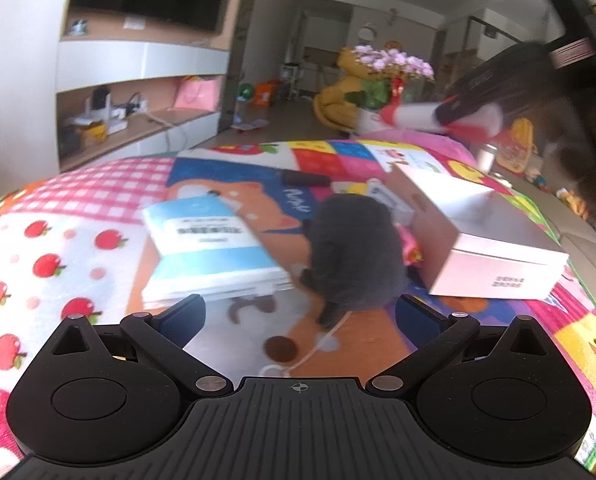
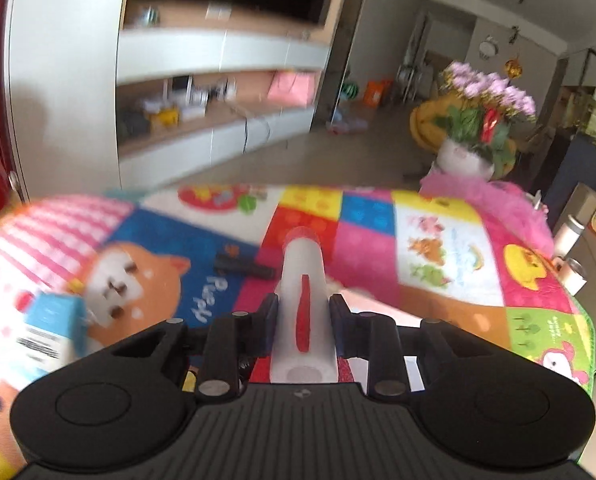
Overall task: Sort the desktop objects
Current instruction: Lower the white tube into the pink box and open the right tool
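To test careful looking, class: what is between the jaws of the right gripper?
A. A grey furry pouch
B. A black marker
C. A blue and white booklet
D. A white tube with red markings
D: in the right wrist view the right gripper has its jaws shut on the white tube with red markings, held up above the colourful mat.

Your right gripper [image 2: 303,316] is clamping a white tube with a red stripe [image 2: 303,276] at frame centre, above the patchwork mat [image 2: 438,256]; a black marker [image 2: 244,267] is lying just left.
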Demonstrator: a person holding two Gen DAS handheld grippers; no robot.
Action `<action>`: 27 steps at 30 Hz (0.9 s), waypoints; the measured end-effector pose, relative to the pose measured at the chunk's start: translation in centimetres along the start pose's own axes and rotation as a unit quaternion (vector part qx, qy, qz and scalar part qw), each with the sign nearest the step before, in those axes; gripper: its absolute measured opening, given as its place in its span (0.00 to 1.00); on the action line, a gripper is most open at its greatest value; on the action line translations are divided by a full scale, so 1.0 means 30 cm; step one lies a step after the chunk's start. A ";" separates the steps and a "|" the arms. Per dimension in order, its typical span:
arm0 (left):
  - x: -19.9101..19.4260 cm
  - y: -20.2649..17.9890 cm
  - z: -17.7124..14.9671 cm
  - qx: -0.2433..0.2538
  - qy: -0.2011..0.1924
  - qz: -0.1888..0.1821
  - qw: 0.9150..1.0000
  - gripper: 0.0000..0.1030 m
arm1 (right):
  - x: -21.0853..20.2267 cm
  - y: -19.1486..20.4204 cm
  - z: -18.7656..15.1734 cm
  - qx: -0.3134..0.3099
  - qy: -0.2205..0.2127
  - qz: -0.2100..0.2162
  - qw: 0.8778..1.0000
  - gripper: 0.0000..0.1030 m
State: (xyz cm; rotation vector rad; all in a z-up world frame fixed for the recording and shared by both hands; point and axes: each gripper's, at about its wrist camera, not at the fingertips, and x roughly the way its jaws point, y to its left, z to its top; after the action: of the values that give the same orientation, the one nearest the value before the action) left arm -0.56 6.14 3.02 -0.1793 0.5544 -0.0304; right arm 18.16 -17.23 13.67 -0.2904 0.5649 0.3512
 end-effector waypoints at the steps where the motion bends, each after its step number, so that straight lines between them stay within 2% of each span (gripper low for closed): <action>1: -0.003 -0.013 0.001 0.005 0.000 -0.003 1.000 1.00 | -0.042 -0.034 -0.006 0.009 -0.011 -0.004 1.000 0.26; 5: 0.000 -0.057 0.000 0.016 0.008 -0.010 1.000 1.00 | -0.147 -0.217 -0.062 0.072 -0.030 -0.038 0.996 0.26; 9: 0.006 -0.103 -0.003 0.027 0.018 -0.017 0.999 1.00 | -0.109 -0.396 -0.179 0.174 0.003 -0.046 0.984 0.26; 13: -0.003 -0.135 -0.005 0.043 0.024 -0.013 0.999 1.00 | -0.050 -0.474 -0.291 0.233 0.003 -0.050 0.971 0.26; 18: -0.004 -0.133 -0.007 0.045 0.037 0.005 0.998 1.00 | 0.000 -0.473 -0.340 0.251 0.008 -0.034 0.967 0.29; 20: 0.001 -0.128 -0.009 0.043 0.043 0.008 0.998 1.00 | -0.032 -0.466 -0.349 0.248 -0.006 -0.041 0.968 0.46; 22: 0.008 -0.133 -0.013 0.046 0.046 0.007 0.998 1.00 | -0.072 -0.457 -0.366 0.244 -0.027 -0.052 0.968 0.55; 27: 0.031 -0.139 -0.025 0.061 0.042 0.002 0.997 1.00 | -0.133 -0.441 -0.325 0.225 -0.038 -0.038 0.973 0.55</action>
State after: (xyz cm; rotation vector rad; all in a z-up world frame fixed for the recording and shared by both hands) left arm -0.09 1.85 2.64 -0.0579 0.6354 -0.0674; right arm 15.75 -33.62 10.31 0.1389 0.5409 0.1523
